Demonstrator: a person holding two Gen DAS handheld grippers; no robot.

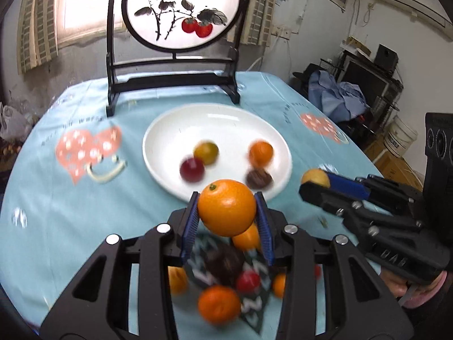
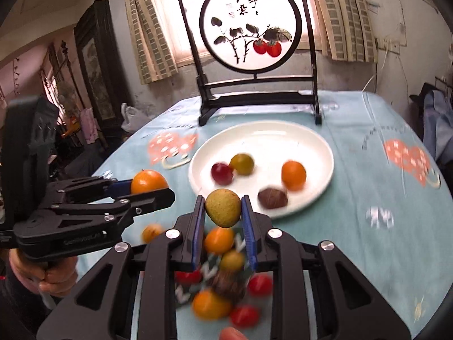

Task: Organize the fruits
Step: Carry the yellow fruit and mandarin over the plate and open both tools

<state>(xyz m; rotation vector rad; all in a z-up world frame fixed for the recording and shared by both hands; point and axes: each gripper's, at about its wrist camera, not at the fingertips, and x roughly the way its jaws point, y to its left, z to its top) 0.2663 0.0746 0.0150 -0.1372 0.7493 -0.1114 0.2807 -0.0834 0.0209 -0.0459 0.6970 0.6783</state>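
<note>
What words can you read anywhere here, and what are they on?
"事事如意", black brush characters on the round painted screen, as best I can read them.
Small red seals beside them: too small to read.
Grey lettering on the tablecloth: blurred, unreadable.
Embossed lettering on the left claw: unreadable.

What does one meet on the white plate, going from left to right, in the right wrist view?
On the white plate: red fruit → yellow-green fruit → dark brown fruit → small orange.
</note>
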